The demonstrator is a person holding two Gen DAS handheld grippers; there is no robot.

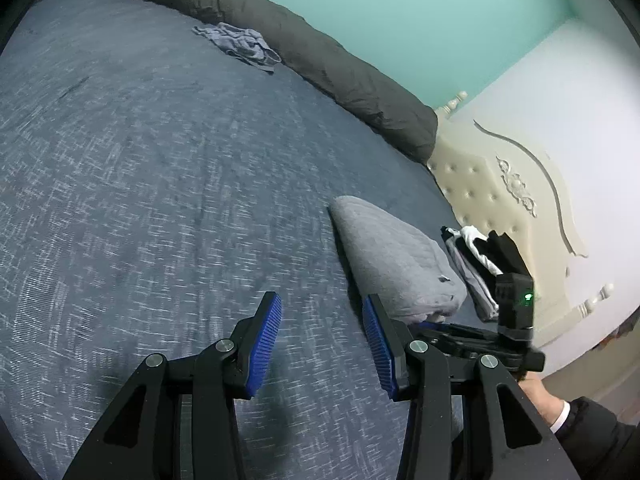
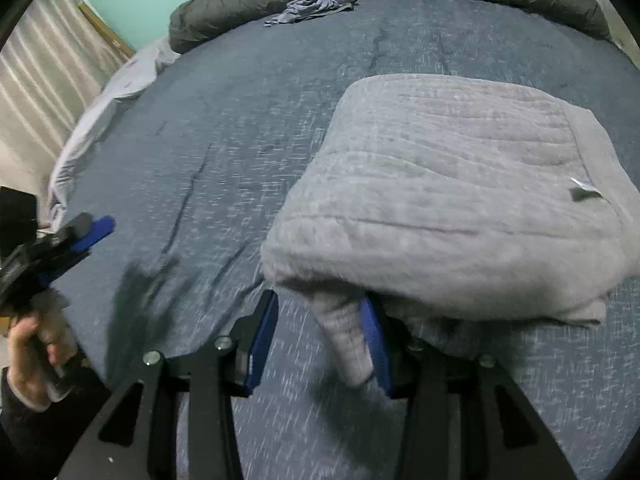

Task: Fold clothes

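Left hand-held gripper (image 1: 322,344) hangs spread and empty over the bed (image 1: 160,160), tilted down; the folded grey garment (image 1: 394,256) lies just ahead to its right, near the headboard-side edge. Right hand-held gripper (image 2: 318,344), pitched steeply down, stands parted at the garment's (image 2: 460,184) near edge, a loose flap (image 2: 344,340) between its jaws, unpinched; it is nearer

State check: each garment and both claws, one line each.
Grey quilted garment: folded, flat on bed.
Blue-grey thin garment: crumpled, unfolded.
Black-and-white clothes stack: folded, by headboard.
Left claw: open, empty.
Right claw: open, grey cuff hanging between pads.
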